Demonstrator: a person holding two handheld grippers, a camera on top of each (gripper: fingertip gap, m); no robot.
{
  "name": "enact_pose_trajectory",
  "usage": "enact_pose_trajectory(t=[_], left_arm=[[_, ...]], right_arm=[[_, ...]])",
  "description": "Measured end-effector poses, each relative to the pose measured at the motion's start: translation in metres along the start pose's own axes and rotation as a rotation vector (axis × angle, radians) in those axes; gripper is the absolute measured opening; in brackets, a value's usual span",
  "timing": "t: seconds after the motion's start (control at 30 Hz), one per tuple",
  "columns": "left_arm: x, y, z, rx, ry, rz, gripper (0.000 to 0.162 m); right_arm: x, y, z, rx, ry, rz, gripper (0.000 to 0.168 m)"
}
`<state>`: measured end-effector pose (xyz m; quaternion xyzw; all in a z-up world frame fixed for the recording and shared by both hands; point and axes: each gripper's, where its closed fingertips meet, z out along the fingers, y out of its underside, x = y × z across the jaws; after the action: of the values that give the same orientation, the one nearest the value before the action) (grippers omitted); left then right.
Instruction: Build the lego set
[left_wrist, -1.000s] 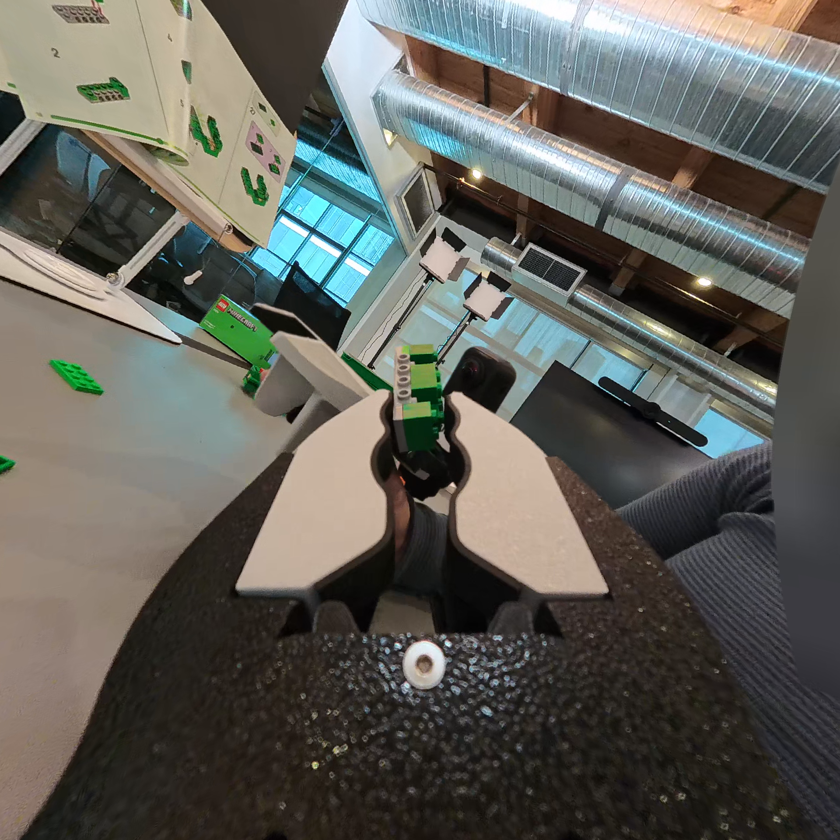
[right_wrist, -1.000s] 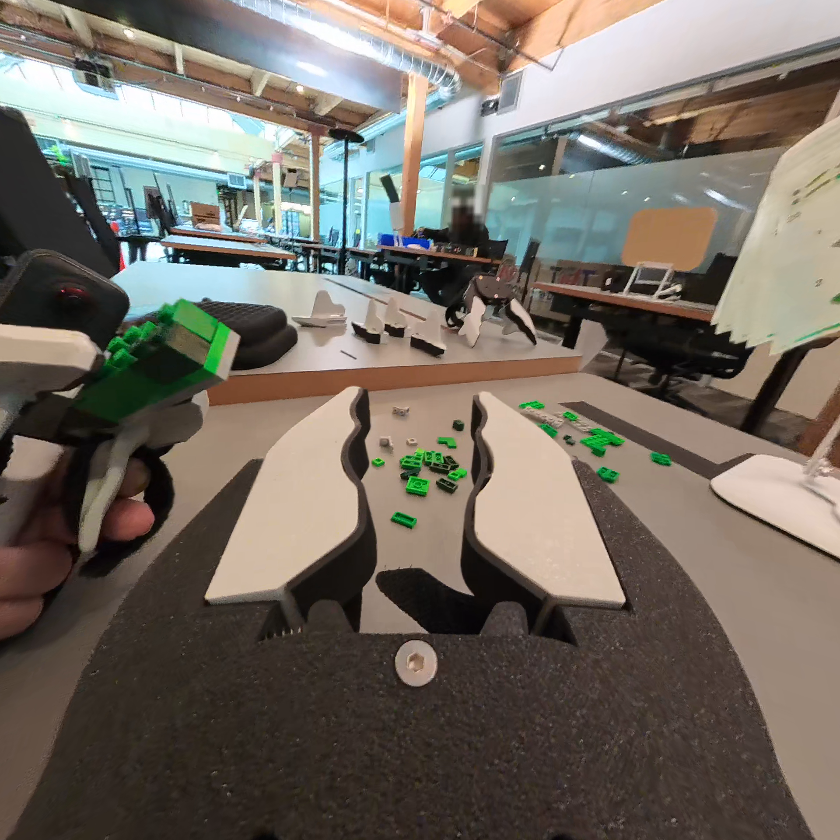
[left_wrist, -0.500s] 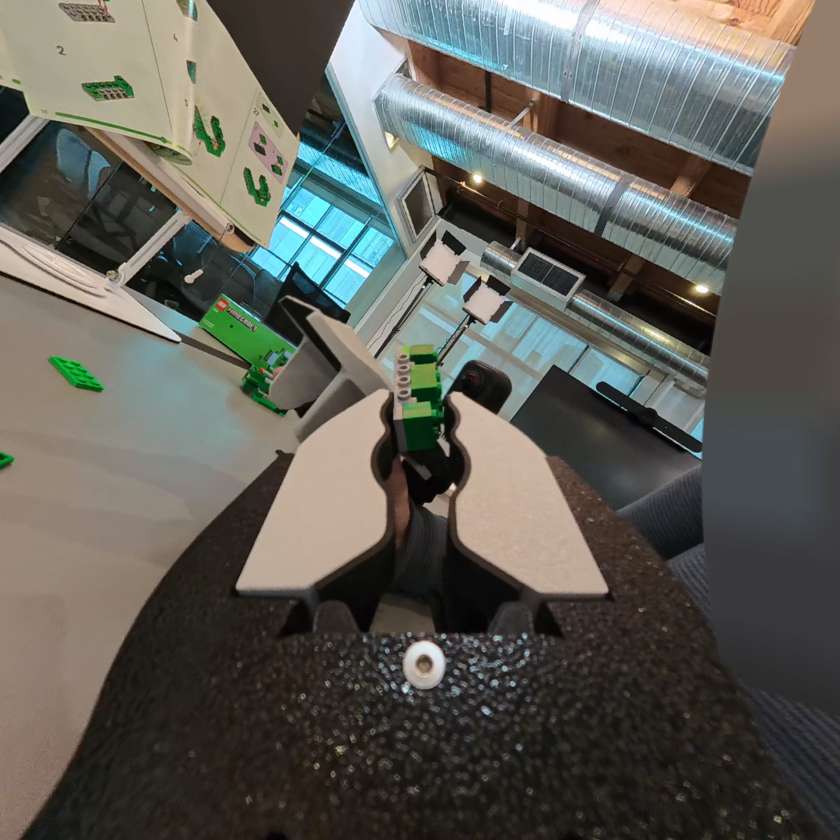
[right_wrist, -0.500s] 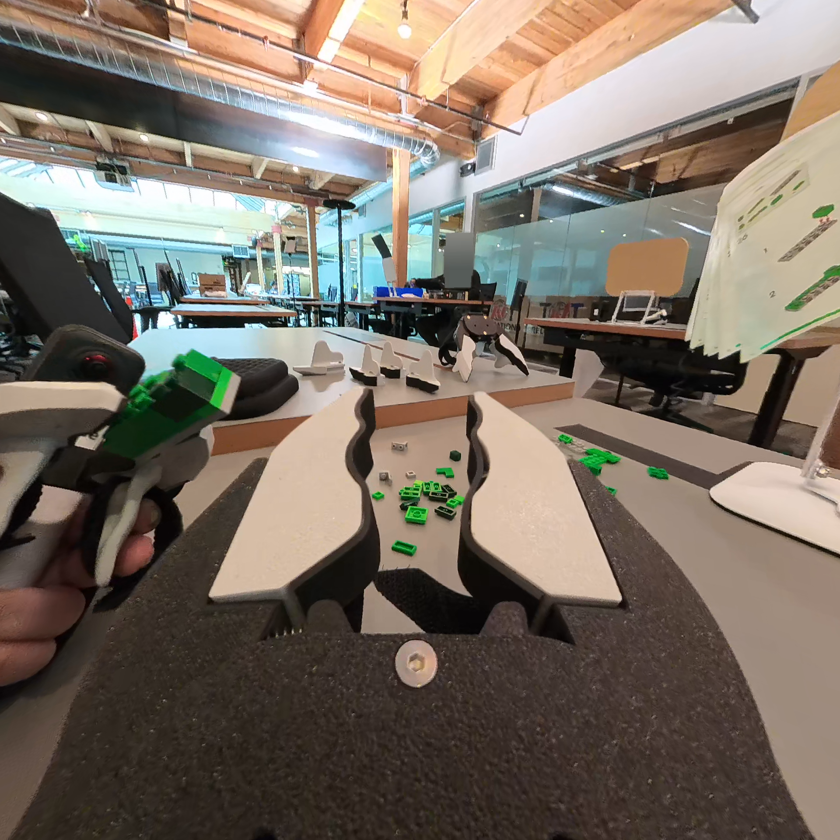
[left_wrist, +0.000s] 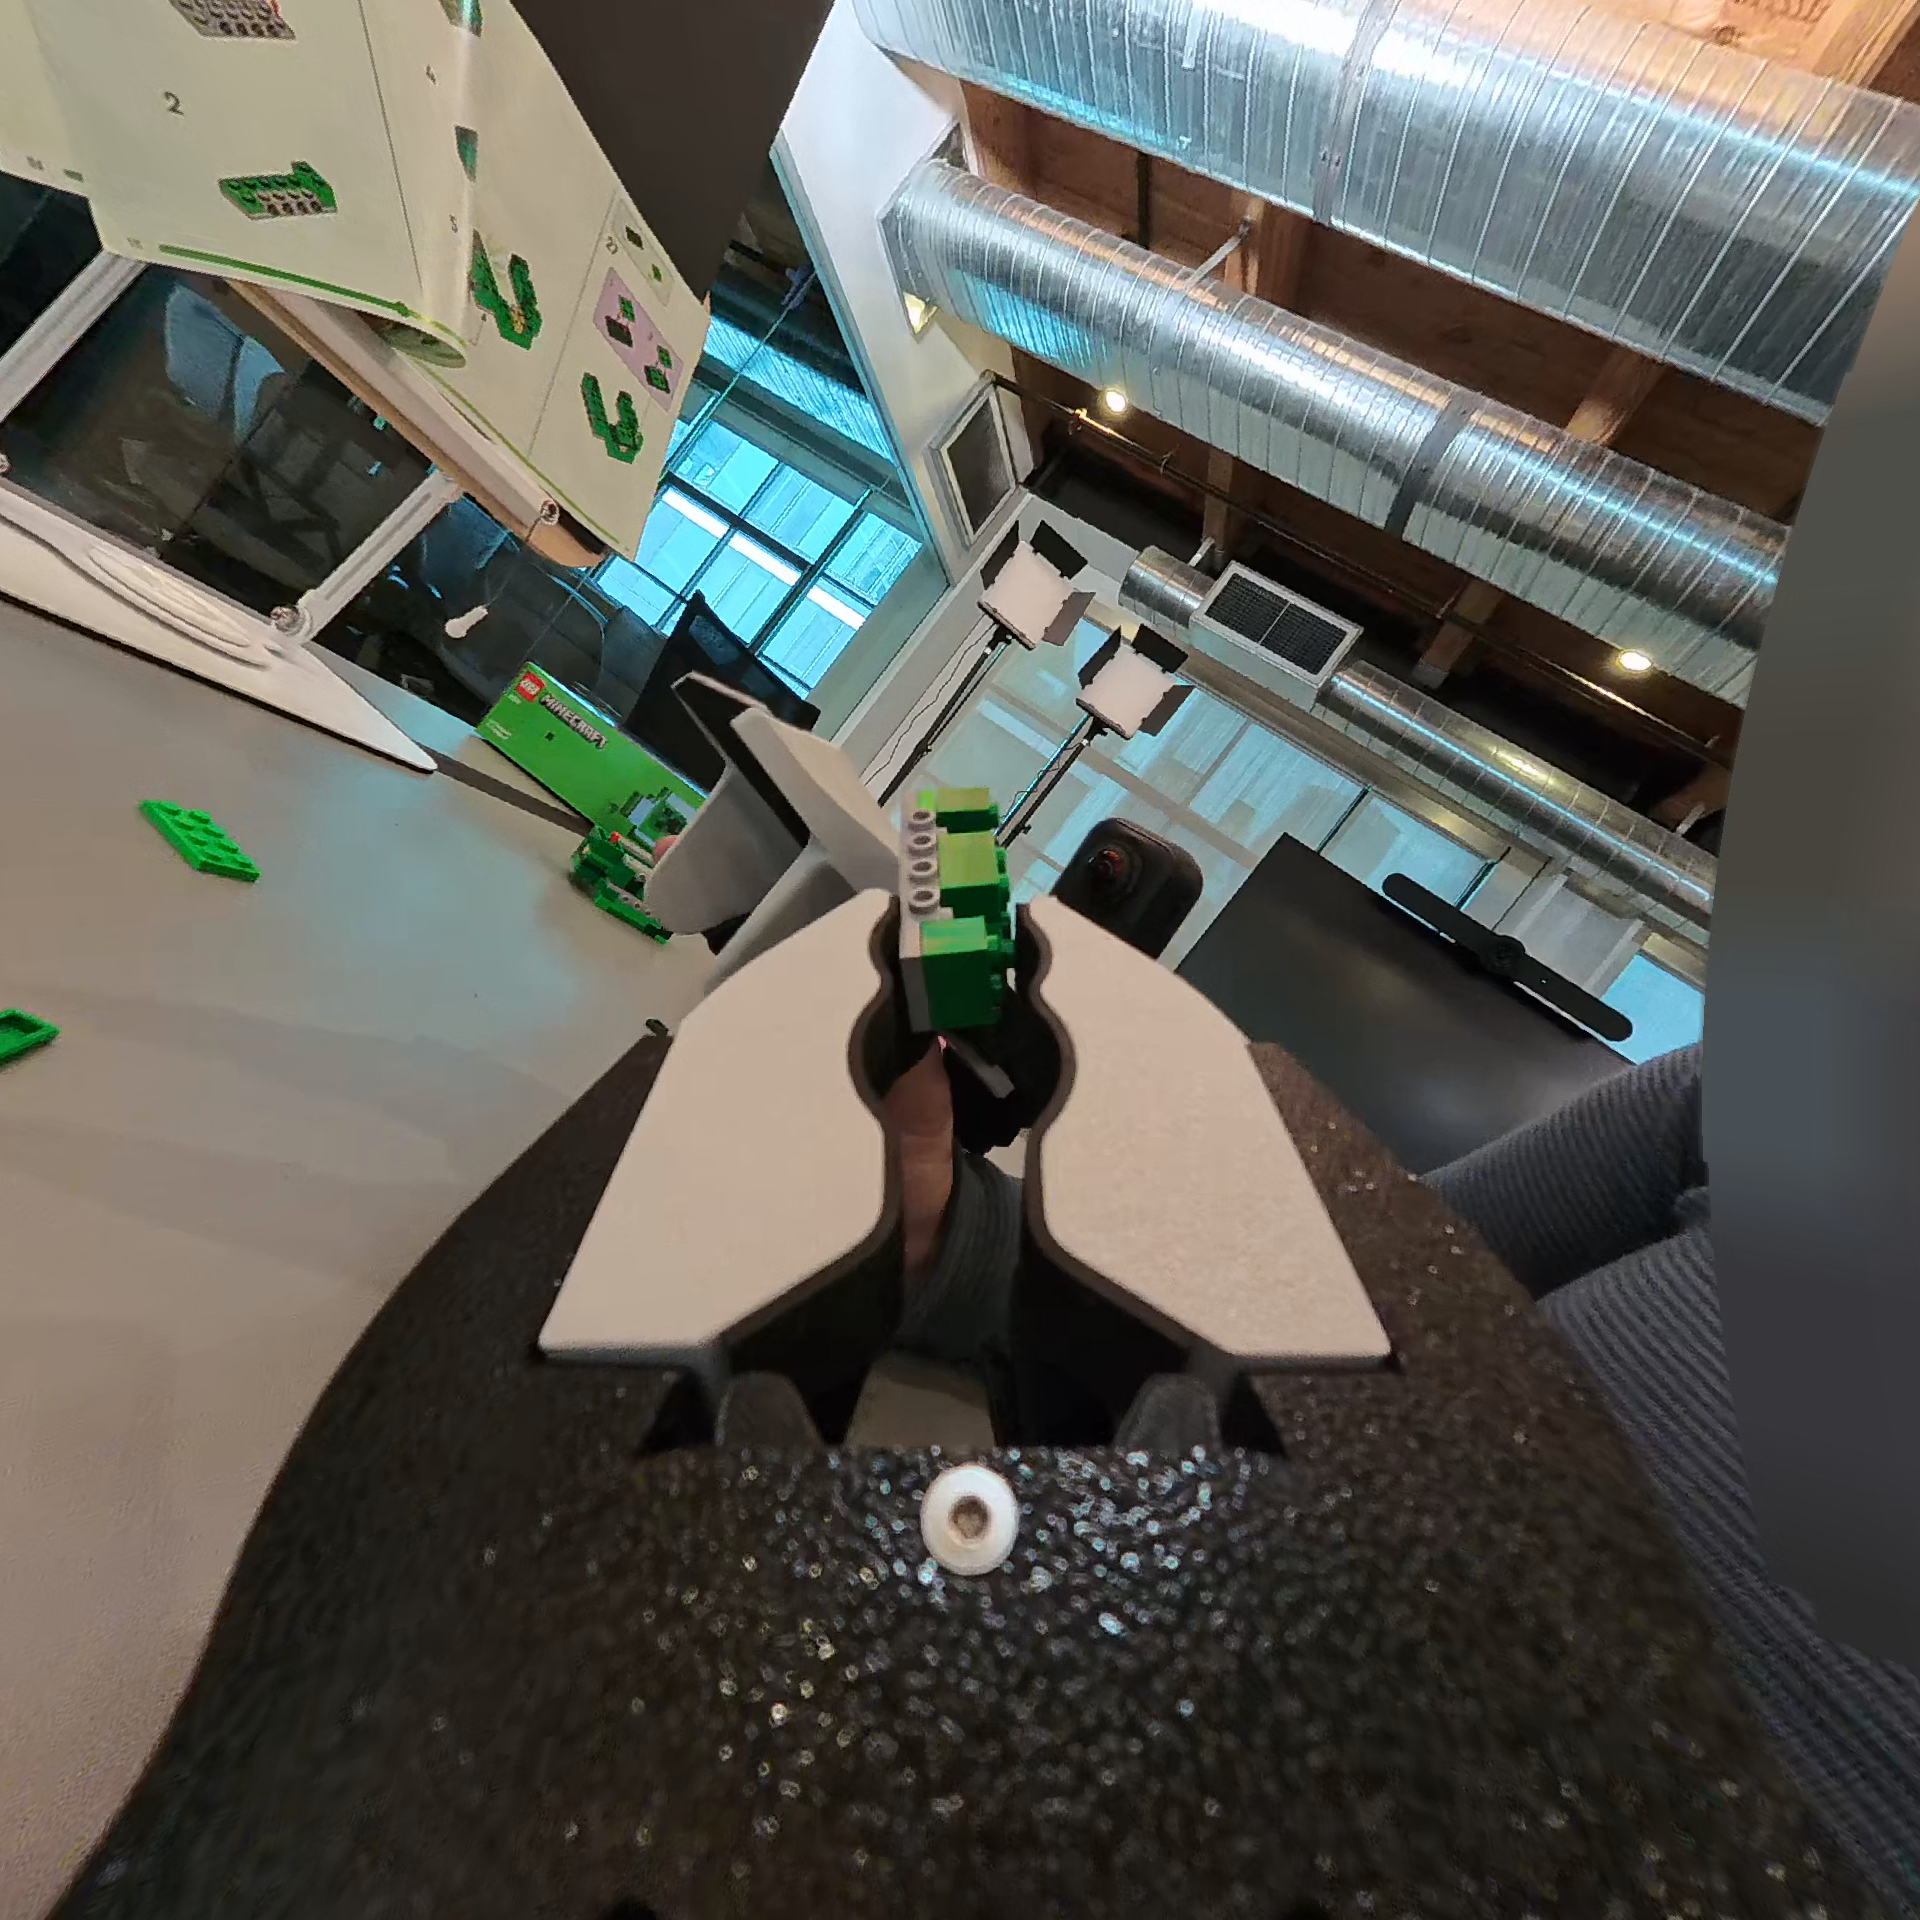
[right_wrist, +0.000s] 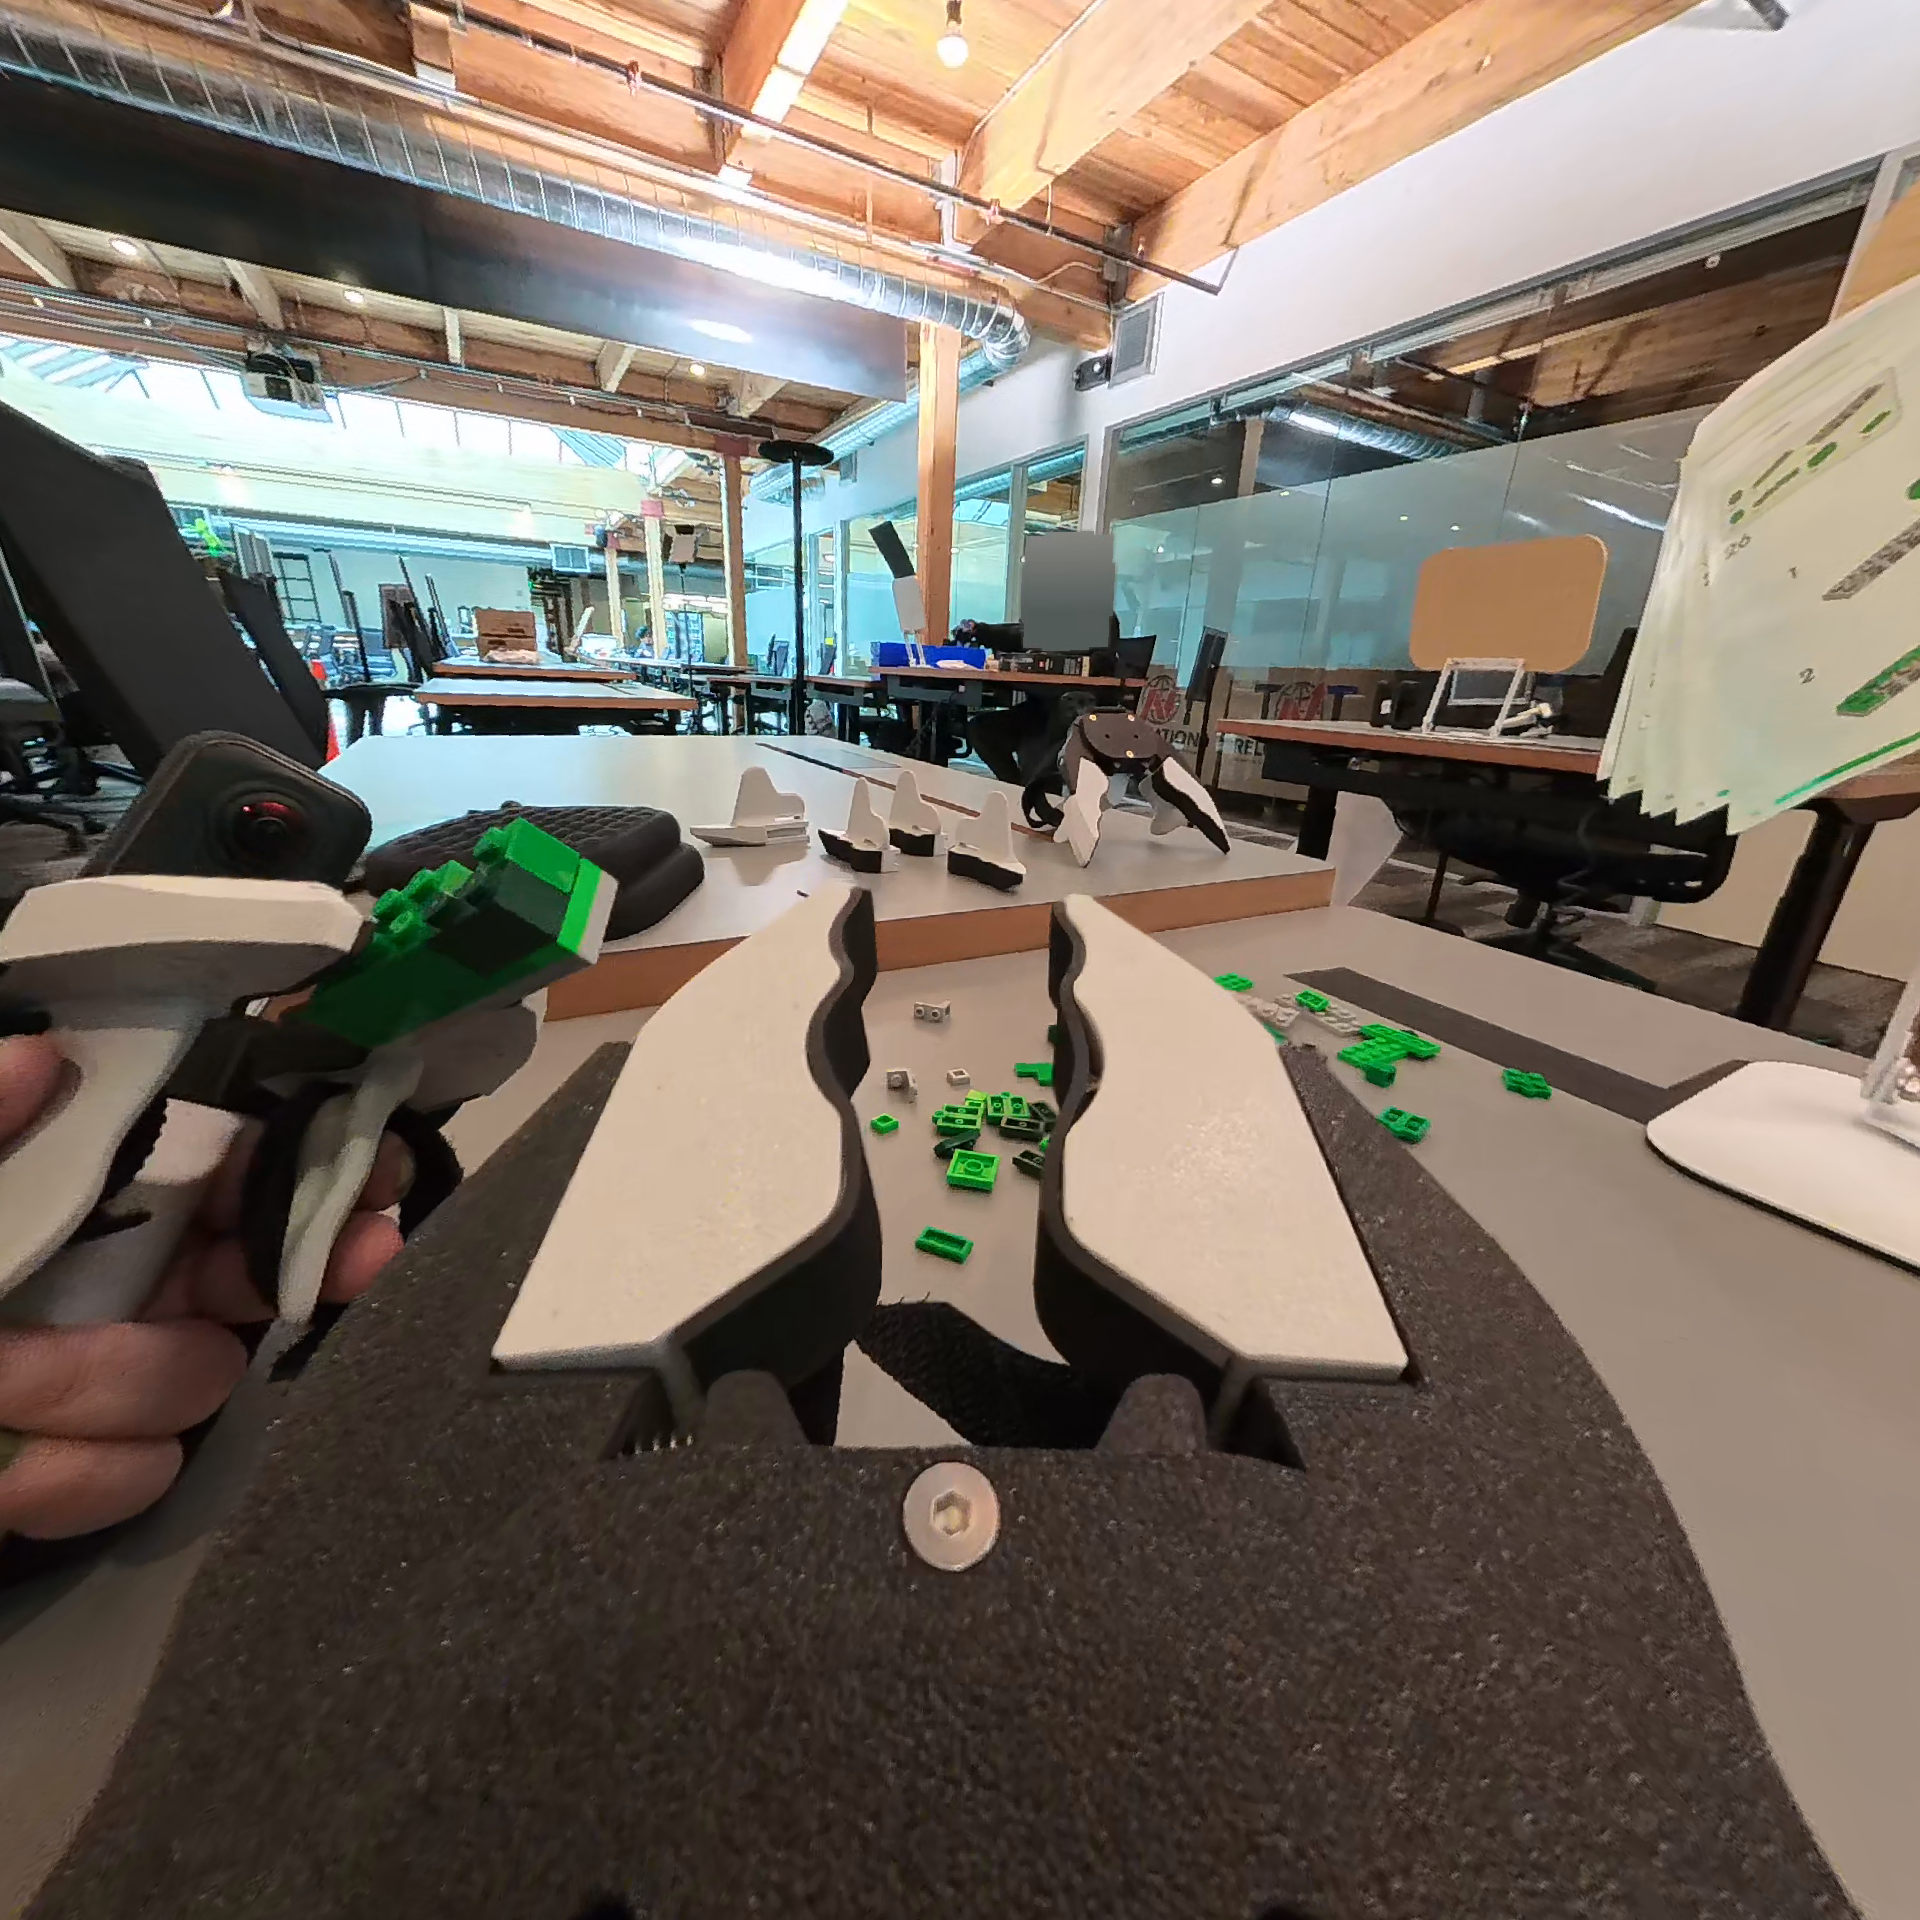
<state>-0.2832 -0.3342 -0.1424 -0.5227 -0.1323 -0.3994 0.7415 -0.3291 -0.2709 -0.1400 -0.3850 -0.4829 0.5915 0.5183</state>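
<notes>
1. Left gripper: raised off the table and tilted upward, its fingers closed on a half-built green and grey block model. The model sticks out past the fingertips, studs showing. In the right wrist view the same model hangs at the left, clear of the table.
2. Right gripper: fingers partly apart with nothing between them, aimed low over the grey table toward a pile of loose pieces.
3. Loose stock: small green plates and a few grey bits straight ahead of the right gripper; a second green cluster to its right. A green plate lies apart in the left wrist view.
4. Instruction booklet: propped on a white stand at the right.
5. Step in hand, by my reckoning: fetching the next piece for the held model.
6. Next move likely calls for lowering the right fingers onto one piece in a crowded pile, without scattering its neighbours.
7. Room: open table in front; the stand's white base bounds the right, the left gripper crowds the left.
</notes>
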Motion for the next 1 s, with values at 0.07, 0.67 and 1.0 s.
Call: enact_pose_trajectory(t=[0.07, 0.67, 1.0], left_arm=[[0.0000, -0.0009, -0.0006, 0.006, 0.002, -0.005, 0.019], [0.0002, -0.0012, -0.0007, 0.010, 0.008, -0.012, 0.020], [0.0022, 0.0015, 0.0006, -0.005, 0.024, -0.021, 0.019]], right_arm=[[-0.0008, 0.0005, -0.0001, -0.006, -0.009, 0.014, 0.031], [-0.0015, 0.0026, 0.0005, -0.018, -0.015, 0.015, 0.028], [-0.0019, 0.0043, 0.0016, -0.023, -0.014, -0.008, 0.024]])
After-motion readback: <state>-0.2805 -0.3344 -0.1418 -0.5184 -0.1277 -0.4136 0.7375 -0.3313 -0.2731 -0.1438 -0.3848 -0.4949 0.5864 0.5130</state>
